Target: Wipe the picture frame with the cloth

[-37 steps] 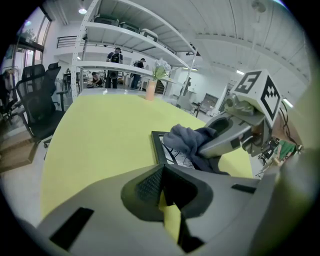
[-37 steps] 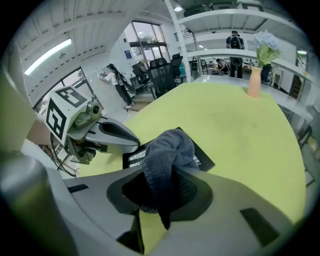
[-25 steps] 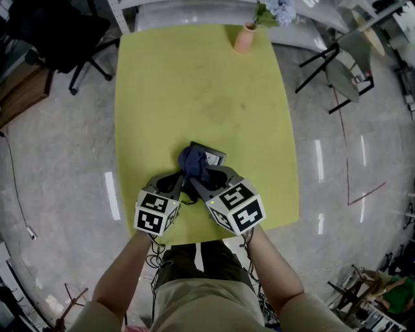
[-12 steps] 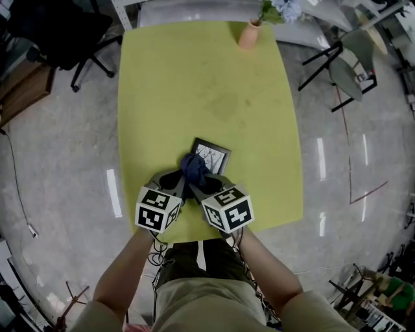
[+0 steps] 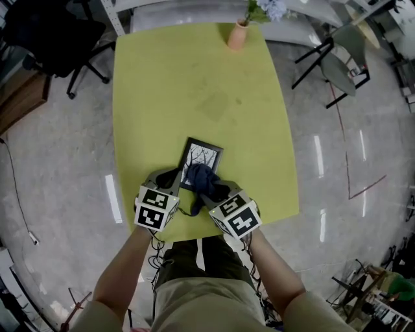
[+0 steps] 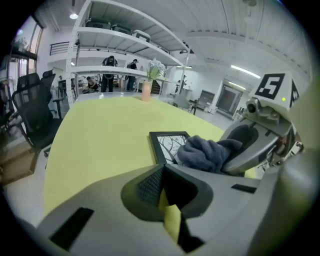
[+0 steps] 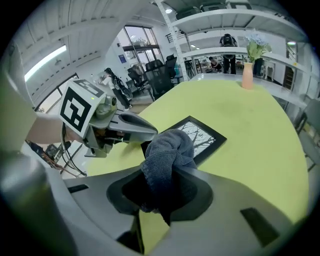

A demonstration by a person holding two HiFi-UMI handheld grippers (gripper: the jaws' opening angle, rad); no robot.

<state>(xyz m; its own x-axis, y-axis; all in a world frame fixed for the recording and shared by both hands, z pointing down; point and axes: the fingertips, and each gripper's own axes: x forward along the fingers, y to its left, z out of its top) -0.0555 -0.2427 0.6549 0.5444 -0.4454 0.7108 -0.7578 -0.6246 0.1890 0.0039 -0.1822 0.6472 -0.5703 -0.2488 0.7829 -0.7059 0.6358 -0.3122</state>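
The right hand-held gripper [image 7: 161,186] pinches a bunched dark blue-grey cloth [image 7: 167,150]. A wad of it fills the gap between the jaws and bulges out past the tips. The left hand-held gripper [image 6: 164,175] has its jaws pressed together with nothing between them, and only a sliver of the yellow-green counter [image 6: 100,140] shows below them.

In the head view the two hand-held grippers sit side by side at the counter's near edge, the left [image 5: 172,179] and the right [image 5: 209,189], both angled inward. The cloth [image 5: 201,177] rests on the near end of the picture frame [image 5: 202,155]. The frame is black and lies flat on the counter, turned slightly off square, with a print of bare branches under its glass. Its far half is uncovered. The left hand-held gripper's tip is at the frame's near left corner, just beside the cloth. Whether it touches the frame cannot be told.

At the counter's far edge, well apart from the frame, stands a pinkish vase [image 5: 237,35] with pale flowers [image 5: 264,9]. A black office chair [image 5: 55,32] stands on the grey floor past the far left corner. In both gripper views, white shelving [image 6: 125,40] rises beyond the far edge.
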